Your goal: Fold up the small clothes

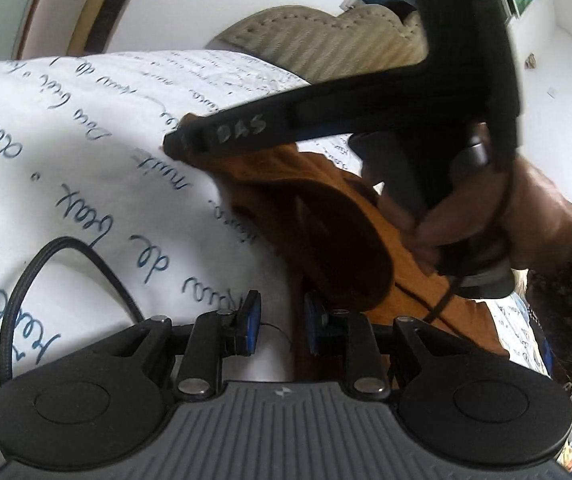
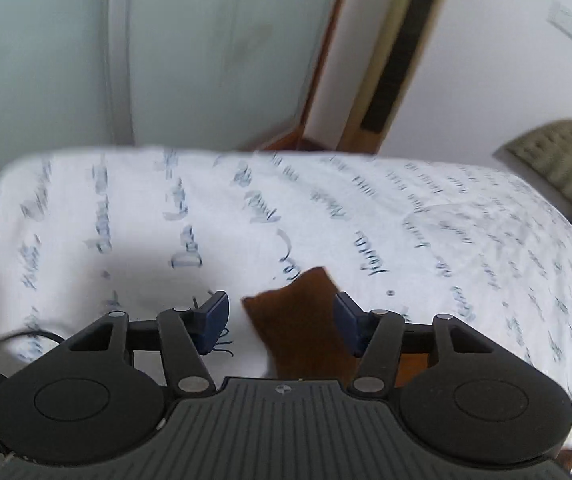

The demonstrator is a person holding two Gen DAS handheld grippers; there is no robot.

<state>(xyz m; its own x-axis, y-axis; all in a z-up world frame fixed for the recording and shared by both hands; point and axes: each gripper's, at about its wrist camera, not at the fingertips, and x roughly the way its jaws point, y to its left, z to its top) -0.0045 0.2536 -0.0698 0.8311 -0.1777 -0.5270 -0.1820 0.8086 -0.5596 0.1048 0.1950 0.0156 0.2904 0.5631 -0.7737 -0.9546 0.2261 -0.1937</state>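
Garment: brown cloth (image 1: 326, 216) lies rumpled on the bed's white sheet (image 1: 66, 160) with blue script; a flap (image 2: 302, 320) of it reaches up between the right jaws
Left gripper (image 1: 282, 320): jaws narrowly parted; cloth edge just ahead; no pinch visible
Right gripper (image 2: 282, 320): jaws spread; pads apart from the flap; a hand (image 1: 526, 216) holds its handle
Background: beige headboard (image 1: 326, 40); wall

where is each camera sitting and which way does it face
Left wrist: on the left gripper, looking along its fingers over the brown garment on the bed sheet; the right gripper and the hand holding it cross the view.
Right wrist: on the right gripper, angled down at the bed sheet; the brown garment lies between its open jaws.
Shared: garment, sheet, headboard.
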